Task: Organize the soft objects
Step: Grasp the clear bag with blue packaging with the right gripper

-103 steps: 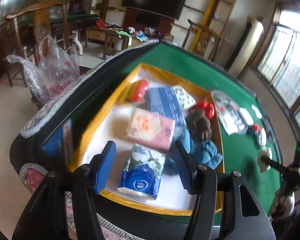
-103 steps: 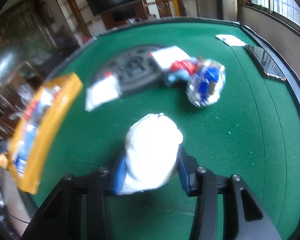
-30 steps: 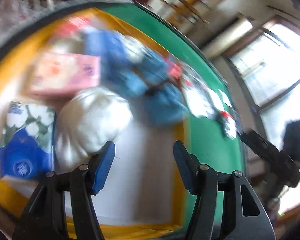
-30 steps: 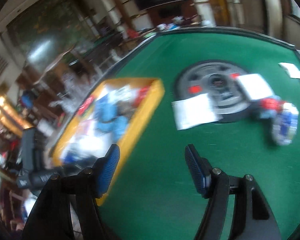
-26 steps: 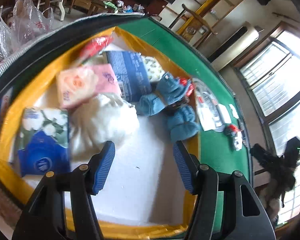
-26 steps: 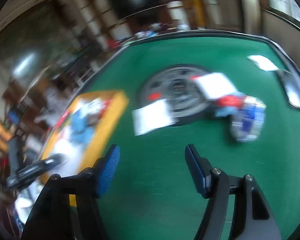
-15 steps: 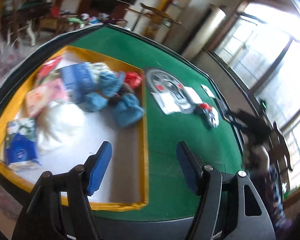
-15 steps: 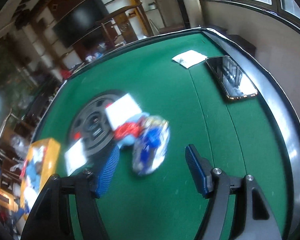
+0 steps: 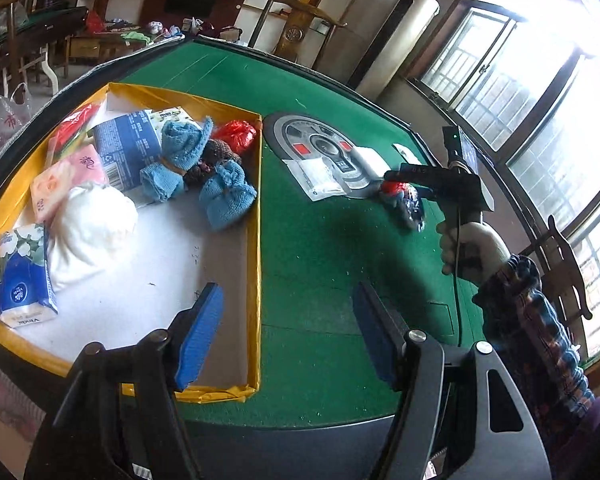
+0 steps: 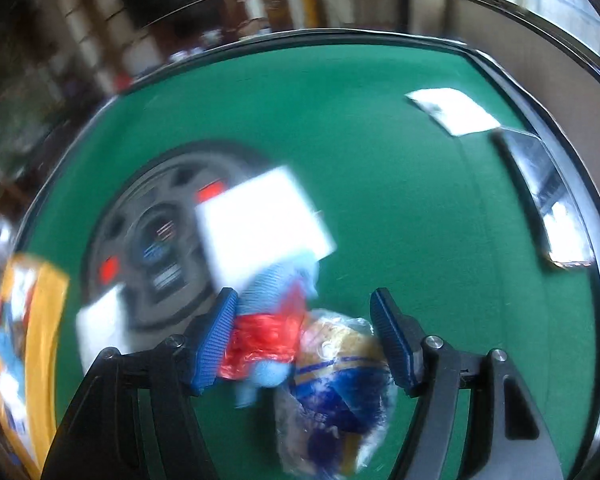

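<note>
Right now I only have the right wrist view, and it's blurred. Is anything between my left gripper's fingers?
Observer: No. The left gripper is open and empty, over the near right wall of the yellow-rimmed box.
Operator: Is the white bundle inside that box?
Observer: Yes. The white soft bundle lies on its floor, against the blue tissue pack.
Operator: Any room for more?
Observer: Yes. The near right part of the box floor is bare. The blue towel bundles sit toward the far side.
</note>
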The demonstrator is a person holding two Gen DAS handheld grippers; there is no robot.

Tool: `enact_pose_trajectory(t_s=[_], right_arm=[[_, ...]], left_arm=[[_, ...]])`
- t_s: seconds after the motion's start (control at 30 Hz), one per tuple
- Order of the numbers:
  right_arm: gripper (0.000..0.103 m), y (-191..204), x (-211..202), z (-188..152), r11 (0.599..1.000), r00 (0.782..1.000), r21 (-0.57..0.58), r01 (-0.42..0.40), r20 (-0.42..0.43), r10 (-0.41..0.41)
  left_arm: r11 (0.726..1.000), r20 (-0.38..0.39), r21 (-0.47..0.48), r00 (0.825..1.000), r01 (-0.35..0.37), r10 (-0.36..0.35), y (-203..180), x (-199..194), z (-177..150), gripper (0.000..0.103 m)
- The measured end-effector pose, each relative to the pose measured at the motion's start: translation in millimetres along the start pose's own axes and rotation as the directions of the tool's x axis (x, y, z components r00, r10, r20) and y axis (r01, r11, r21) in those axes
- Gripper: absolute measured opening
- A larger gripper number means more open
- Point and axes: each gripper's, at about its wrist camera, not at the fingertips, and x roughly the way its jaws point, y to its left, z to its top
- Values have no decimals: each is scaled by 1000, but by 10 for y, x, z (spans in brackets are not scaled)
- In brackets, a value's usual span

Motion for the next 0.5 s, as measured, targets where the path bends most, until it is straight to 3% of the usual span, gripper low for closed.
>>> enact_pose_trajectory(t_s=[0.2, 0.3, 0.4, 0.5], right_arm=[[62, 497, -195, -747, 969, 990, -225, -100, -116, 75], [61, 554, -459, -1098, 941, 968, -242, -237, -147, 205], [64, 347, -778, -1233, 947, 964, -179, -266, -56, 260], [68, 78, -953, -1316, 966, 973, -120, -227, 9, 230]], left_arm=[[1000, -16, 7, 1000, 27, -27, -39, 73, -19, 66], [999, -34, 15, 999, 40, -40, -89, 132, -46, 66], [999, -46, 21, 998, 51, -50, -159, 162, -77, 66], [998, -55, 40, 997, 51, -49, -256, 175, -105, 66]])
